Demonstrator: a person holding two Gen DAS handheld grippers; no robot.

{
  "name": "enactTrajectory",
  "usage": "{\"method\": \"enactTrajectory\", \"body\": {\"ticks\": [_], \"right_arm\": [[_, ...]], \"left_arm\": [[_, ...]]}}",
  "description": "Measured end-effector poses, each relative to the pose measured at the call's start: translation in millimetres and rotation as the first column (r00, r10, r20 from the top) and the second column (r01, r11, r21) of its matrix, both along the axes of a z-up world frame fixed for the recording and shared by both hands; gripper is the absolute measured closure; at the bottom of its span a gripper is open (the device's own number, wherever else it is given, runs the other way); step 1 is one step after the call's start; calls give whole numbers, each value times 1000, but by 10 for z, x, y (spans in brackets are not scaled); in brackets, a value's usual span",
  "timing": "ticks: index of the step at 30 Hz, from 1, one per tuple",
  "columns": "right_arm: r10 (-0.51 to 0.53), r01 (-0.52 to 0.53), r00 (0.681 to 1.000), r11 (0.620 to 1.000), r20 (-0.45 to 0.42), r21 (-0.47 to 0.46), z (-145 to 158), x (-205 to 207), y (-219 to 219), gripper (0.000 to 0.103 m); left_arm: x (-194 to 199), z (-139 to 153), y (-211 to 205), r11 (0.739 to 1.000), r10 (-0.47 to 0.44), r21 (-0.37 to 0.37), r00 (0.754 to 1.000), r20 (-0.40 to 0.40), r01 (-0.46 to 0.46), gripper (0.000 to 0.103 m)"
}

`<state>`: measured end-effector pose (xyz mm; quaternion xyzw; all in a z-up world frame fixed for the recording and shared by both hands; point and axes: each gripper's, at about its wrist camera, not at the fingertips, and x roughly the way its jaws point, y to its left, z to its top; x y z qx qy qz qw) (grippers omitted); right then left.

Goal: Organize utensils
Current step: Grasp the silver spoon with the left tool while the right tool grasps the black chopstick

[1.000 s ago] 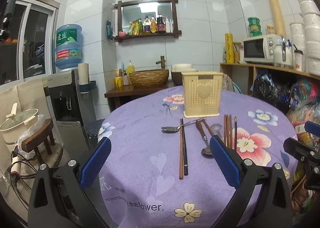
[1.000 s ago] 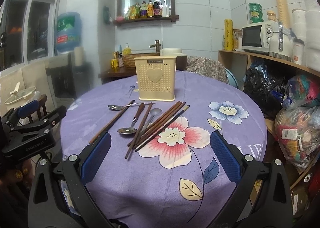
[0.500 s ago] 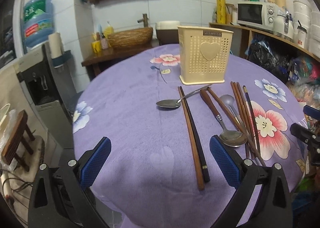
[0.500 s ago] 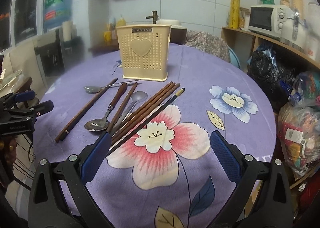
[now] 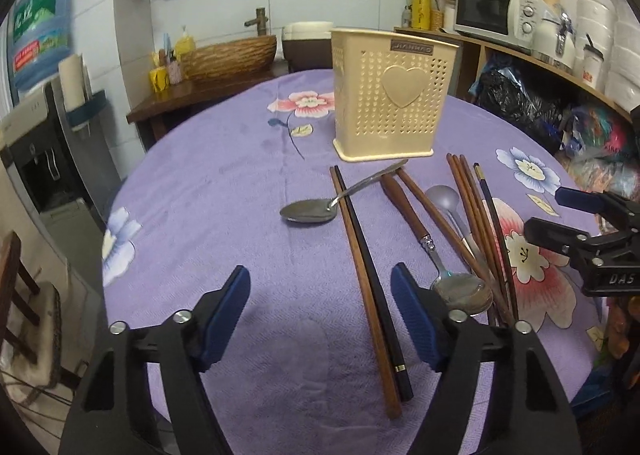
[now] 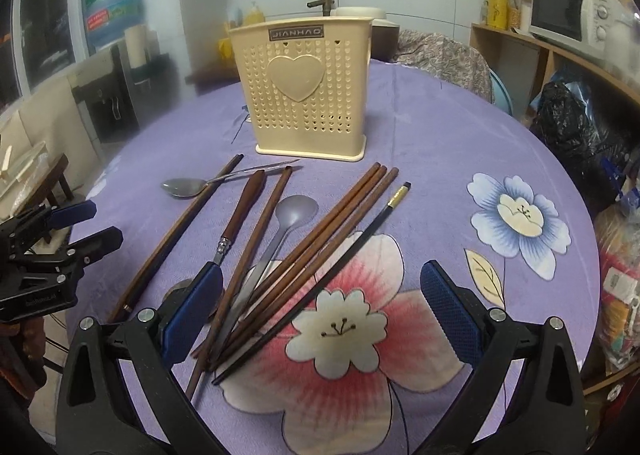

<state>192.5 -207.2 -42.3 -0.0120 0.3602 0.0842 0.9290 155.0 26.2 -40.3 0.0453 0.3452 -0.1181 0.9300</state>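
Narrowing but empty, the left gripper (image 5: 320, 319) jaws are held over bare cloth beside two chopsticks (image 5: 370, 287) — the right gripper (image 6: 320, 315) jaws are spread, gripping nothing, above the tabletop (image 6: 440, 143).

Cream perforated utensil holder (image 6: 306, 91) upright on purple cloth, spoons (image 6: 184, 187) and wooden chopsticks (image 6: 316, 243) lying loose before it, perhaps overlapping

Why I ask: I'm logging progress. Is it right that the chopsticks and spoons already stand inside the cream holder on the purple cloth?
Not right. The chopsticks and spoons lie flat on the purple cloth, in front of the cream holder; the right wrist view shows it.
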Motion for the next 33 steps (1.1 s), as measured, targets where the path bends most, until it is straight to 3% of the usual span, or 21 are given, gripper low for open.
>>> {"method": "enactTrajectory", "body": {"ticks": [2,6,10,18,27,33], "right_arm": [[-23,22,1000,999,-9,-37,-26,68,3,7],[-94,93,993,996,-73,-8,-118,193,-179,16],[-121,120,985,993,-126,-9,-210,296,-248,17],[-141,138,977,990,-158,-27,-301,425,-211,22],[-172,169,968,985,-184,-30,-396,593,-308,30],[-192,187,963,981,-191,-42,-367,865,-494,56]], "left_arm": [[19,-18,18,1000,13,-19,1000,-15,-13,40],[83,-35,62,999,27,-38,999,-45,-29,46],[172,-73,87,998,29,-48,995,-92,-34,52],[251,-23,77,1000,26,-5,998,-58,-26,56],[217,-47,123,999,31,-18,997,-69,-32,56],[225,-27,65,1000,0,-10,998,-69,-1,56]]}}
